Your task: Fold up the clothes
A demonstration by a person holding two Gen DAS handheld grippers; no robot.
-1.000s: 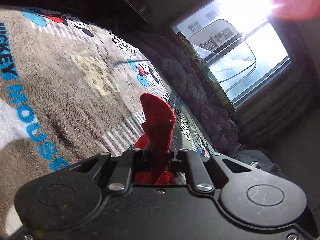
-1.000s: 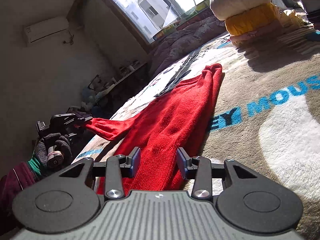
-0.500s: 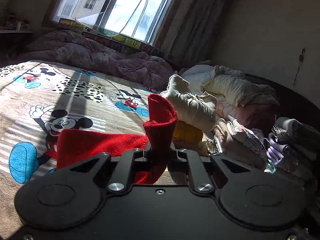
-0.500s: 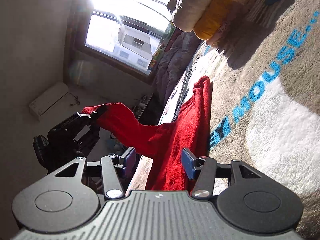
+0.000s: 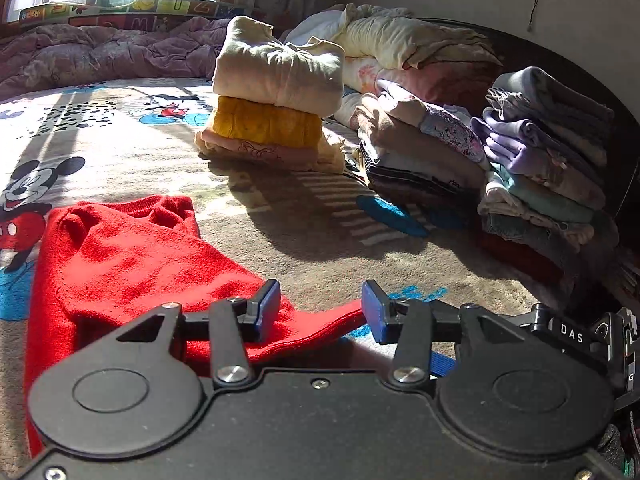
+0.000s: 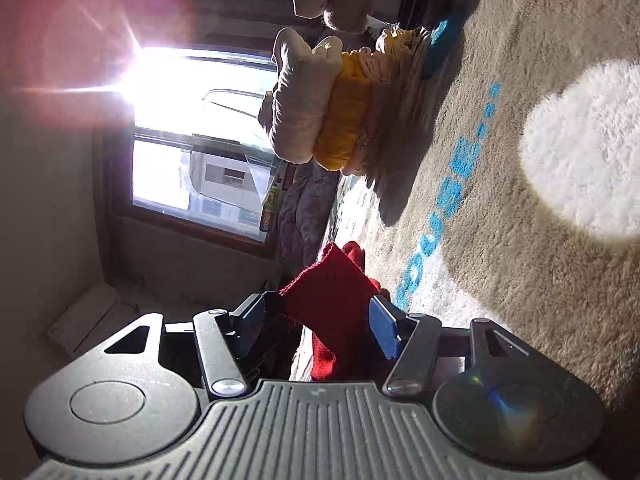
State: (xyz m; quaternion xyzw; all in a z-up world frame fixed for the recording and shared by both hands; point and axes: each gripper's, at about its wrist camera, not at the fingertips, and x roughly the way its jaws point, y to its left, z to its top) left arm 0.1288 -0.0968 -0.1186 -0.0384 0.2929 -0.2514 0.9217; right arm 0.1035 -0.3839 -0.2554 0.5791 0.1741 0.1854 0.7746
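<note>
Two spread grippers (left gripper [image 5: 320, 306], right gripper [image 6: 318, 320]) around red sweater [image 5: 120, 256].

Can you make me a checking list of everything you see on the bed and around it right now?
Surface: Mickey Mouse blanket covering the bed.
Job's things: red sweater lying partly folded on the blanket.
Clutter: folded stack, cream on yellow on pink; more folded piles on the right; purple quilt.
Grippers: left gripper open, sweater edge between its fingers; right gripper open around red cloth.
Cables: nothing seen.
Surroundings: sunny window, bare wall.
</note>
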